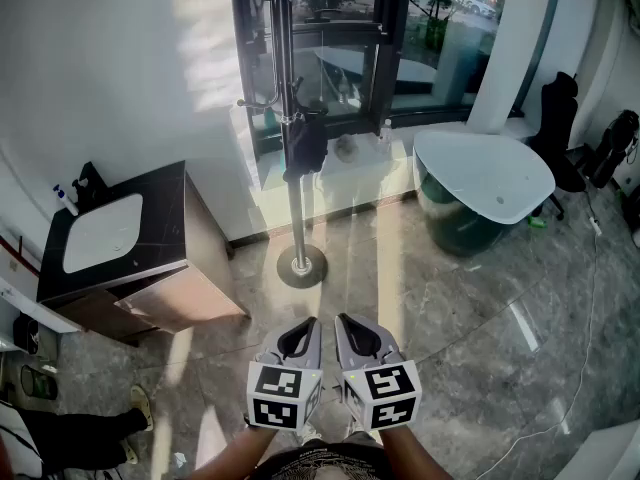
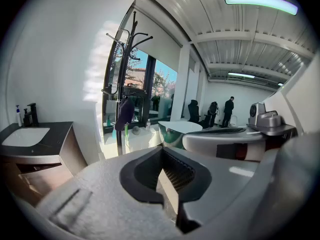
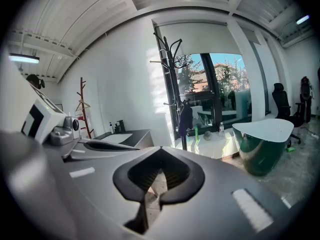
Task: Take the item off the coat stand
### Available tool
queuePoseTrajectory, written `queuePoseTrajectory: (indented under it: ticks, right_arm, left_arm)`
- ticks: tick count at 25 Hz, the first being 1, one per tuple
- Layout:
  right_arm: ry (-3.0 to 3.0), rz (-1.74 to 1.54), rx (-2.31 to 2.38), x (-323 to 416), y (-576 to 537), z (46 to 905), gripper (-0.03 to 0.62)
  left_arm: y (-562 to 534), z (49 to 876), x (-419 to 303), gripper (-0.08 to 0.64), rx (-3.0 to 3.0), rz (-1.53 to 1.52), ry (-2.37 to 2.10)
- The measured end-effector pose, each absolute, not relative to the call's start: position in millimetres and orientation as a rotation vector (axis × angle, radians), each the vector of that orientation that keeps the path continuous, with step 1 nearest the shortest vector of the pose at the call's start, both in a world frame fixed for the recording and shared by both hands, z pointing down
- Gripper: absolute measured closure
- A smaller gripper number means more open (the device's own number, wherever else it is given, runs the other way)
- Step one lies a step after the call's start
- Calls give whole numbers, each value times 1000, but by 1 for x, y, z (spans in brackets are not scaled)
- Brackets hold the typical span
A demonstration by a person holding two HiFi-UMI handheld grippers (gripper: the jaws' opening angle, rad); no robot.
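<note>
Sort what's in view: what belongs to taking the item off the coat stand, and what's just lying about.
For the job: coat stand, dark item hanging on it, left gripper, right gripper (both shut, empty).
Lying about: sink cabinet, bottle, white-topped table, office chair.

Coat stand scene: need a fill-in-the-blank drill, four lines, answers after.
1. The dark item hangs on the ____.
2. The left gripper and the right gripper, held side by side, both have their jaws ____.
3. In the head view, the sink lies on the ____ side of the picture.
4. The white-topped table has a ____ base.
Missing words: coat stand; shut; left; green.
</note>
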State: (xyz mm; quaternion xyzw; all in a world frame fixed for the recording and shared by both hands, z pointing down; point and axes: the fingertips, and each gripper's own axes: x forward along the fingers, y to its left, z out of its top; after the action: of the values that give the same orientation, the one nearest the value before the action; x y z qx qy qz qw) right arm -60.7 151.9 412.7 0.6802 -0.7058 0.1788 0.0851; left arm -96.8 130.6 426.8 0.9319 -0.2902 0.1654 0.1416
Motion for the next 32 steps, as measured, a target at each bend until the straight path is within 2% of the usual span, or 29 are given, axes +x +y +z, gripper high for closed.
queuePoseTrajectory:
  ticks: [16, 32]
  right_arm:
    - [-2101, 485, 2023, -82, 109, 424, 594]
    - [-2203, 492, 1972, 12, -13, 418, 575]
  left_arm:
    - [86, 433, -117, 565, 2688, 445, -839]
    - [-30, 432, -32, 566, 2655, 495, -971]
